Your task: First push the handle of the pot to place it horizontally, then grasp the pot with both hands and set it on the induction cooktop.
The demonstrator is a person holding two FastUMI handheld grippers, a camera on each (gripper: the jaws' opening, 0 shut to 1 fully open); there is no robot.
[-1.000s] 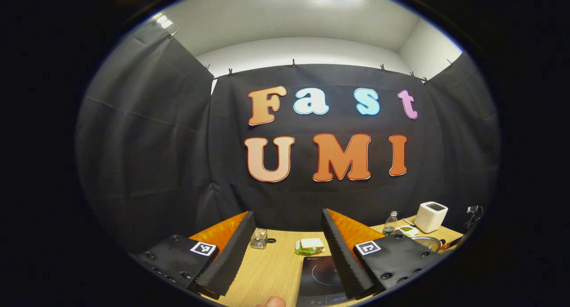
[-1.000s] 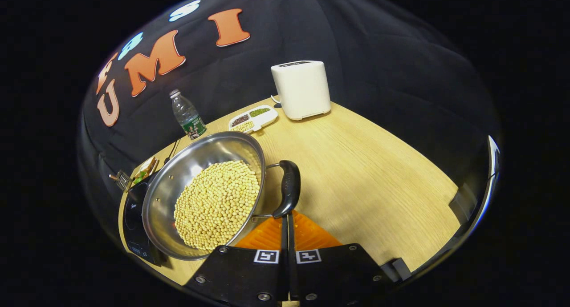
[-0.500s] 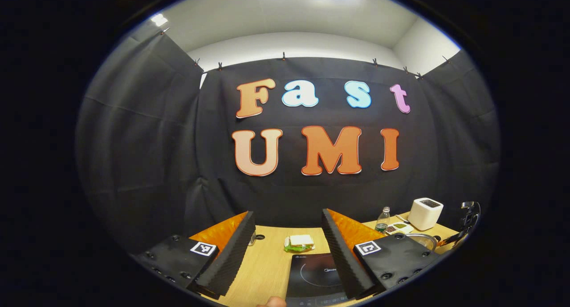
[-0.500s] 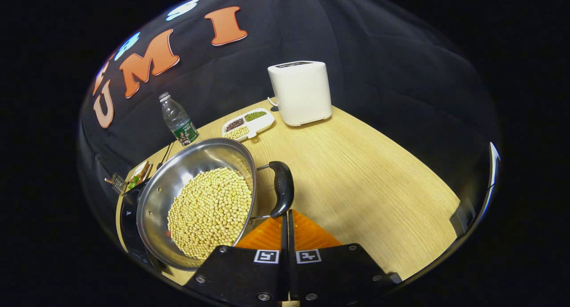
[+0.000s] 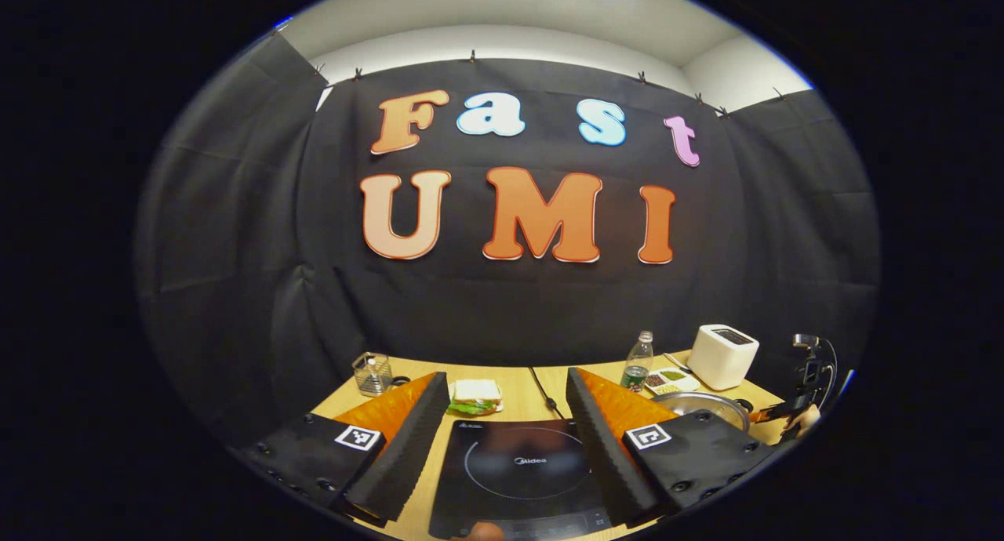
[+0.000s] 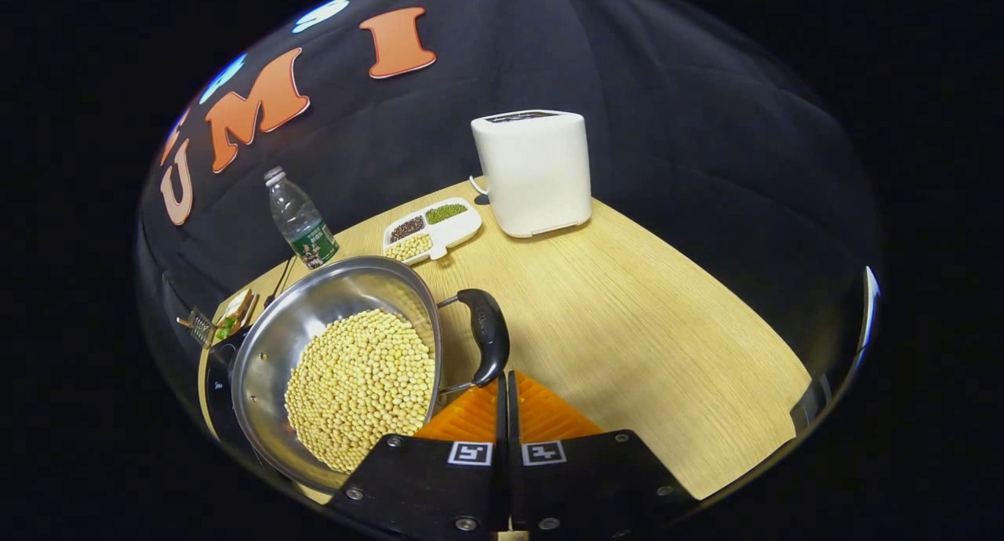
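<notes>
A steel pot [image 6: 271,345] full of pale soybeans rests partly over the black induction cooktop [image 6: 213,380] at the left of the right gripper view. The pot's black handle [image 6: 486,343] points toward me. My right gripper [image 6: 503,378] is shut with nothing between its fingers, its tips against the near end of that handle. In the left gripper view my left gripper [image 5: 506,380] is open above the cooktop [image 5: 518,470], which lies between its fingers. The pot [image 5: 698,404] sits off to the right there, apart from that gripper, with the right gripper [image 5: 808,368] beyond it.
A white toaster [image 6: 533,172], a divided tray of beans [image 6: 431,231] and a water bottle [image 6: 302,219] stand at the back of the wooden table [image 6: 643,321]. A sandwich [image 5: 474,396] and a glass [image 5: 371,372] sit behind the cooktop, where a cable [image 5: 543,392] runs.
The left gripper view has tipped down and swung right, bringing the cooktop between its fingers. In the right gripper view the pot and handle have shifted a little left and nearer.
</notes>
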